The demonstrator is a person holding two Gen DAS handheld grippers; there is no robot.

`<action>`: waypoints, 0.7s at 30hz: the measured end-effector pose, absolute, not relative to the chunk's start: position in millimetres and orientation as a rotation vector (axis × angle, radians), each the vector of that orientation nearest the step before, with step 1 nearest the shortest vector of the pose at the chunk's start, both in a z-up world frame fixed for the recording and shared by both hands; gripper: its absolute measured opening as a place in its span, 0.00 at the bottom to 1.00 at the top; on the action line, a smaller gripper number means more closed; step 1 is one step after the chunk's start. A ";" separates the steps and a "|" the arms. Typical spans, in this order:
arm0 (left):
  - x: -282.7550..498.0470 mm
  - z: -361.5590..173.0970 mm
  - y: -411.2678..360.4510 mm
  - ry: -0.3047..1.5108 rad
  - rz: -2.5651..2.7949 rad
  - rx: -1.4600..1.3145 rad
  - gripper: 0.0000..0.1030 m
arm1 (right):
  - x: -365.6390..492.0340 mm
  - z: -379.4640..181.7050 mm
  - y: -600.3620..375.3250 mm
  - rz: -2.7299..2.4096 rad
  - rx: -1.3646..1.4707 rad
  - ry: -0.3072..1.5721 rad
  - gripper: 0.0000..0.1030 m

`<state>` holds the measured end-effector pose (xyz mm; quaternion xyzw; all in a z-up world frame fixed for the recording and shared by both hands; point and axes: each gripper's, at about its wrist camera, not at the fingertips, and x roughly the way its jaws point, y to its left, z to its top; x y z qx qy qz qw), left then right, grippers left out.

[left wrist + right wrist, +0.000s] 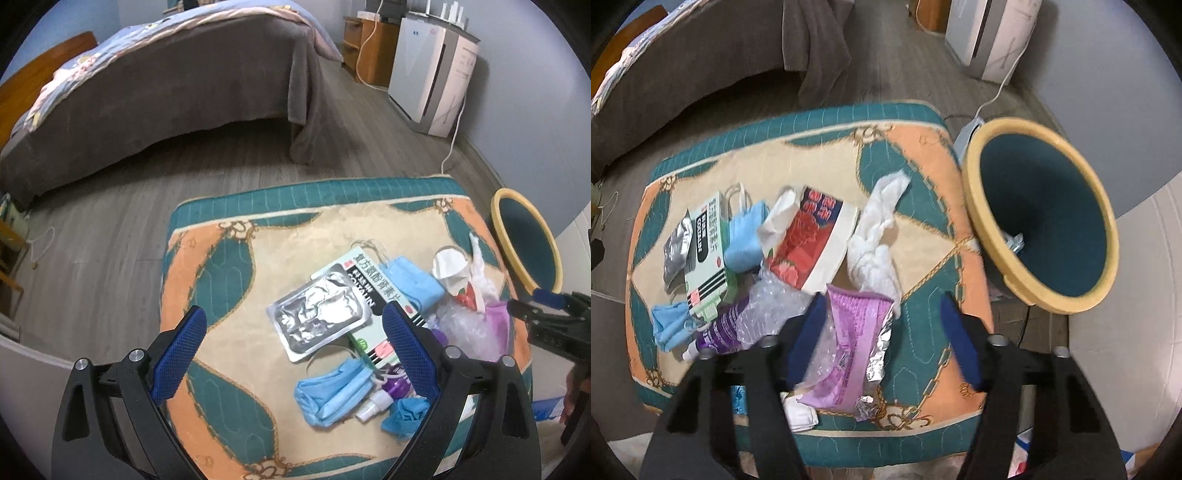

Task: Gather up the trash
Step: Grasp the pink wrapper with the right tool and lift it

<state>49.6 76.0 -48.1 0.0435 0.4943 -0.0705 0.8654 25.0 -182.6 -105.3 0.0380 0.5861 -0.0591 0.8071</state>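
Trash lies on a teal and orange patterned cushion (221,258) (923,177). My left gripper (295,332) is open wide above a silver foil pack (319,317), a green-white medicine box (369,280) and blue masks (332,391). My right gripper (882,325) (535,306) stands open over a purple foil wrapper (849,339). The wrapper lies between its blue fingers, closer to the left pad, and the pads do not press it. A white tissue (875,236), a red-white packet (812,240) and bubble wrap (768,306) lie close by. A teal bin with a yellow rim (971,184) (496,218) stands right of the cushion.
A bed with a grey cover (166,92) stands beyond the cushion across wood-look floor. A white appliance (432,74) with a cable and a wooden cabinet (369,44) line the right wall. A small purple spray bottle (720,332) lies at the cushion's near left.
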 end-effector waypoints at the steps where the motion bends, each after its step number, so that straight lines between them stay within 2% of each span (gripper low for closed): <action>1: 51.2 -50.6 75.7 1.042 -0.146 0.093 0.92 | 25.4 -108.0 -183.3 -0.121 0.095 1.267 0.50; 3: 54.0 -55.9 74.4 1.055 -0.142 0.106 0.92 | 25.6 -114.8 -183.3 -0.102 0.124 1.299 0.42; 7: 57.8 -61.3 66.0 1.054 -0.160 0.127 0.92 | 25.9 -127.9 -185.0 -0.077 0.152 1.359 0.36; 10: 58.5 -62.2 56.7 1.044 -0.182 0.145 0.92 | 26.4 -133.2 -184.8 -0.043 0.169 1.387 0.17; 13: 56.7 -63.9 46.2 1.035 -0.207 0.183 0.92 | 25.3 -126.5 -181.9 -0.027 0.129 1.367 0.14; 21: 55.3 -63.2 26.5 1.019 -0.251 0.172 0.92 | 22.2 -76.5 -190.0 -0.035 0.119 1.216 0.14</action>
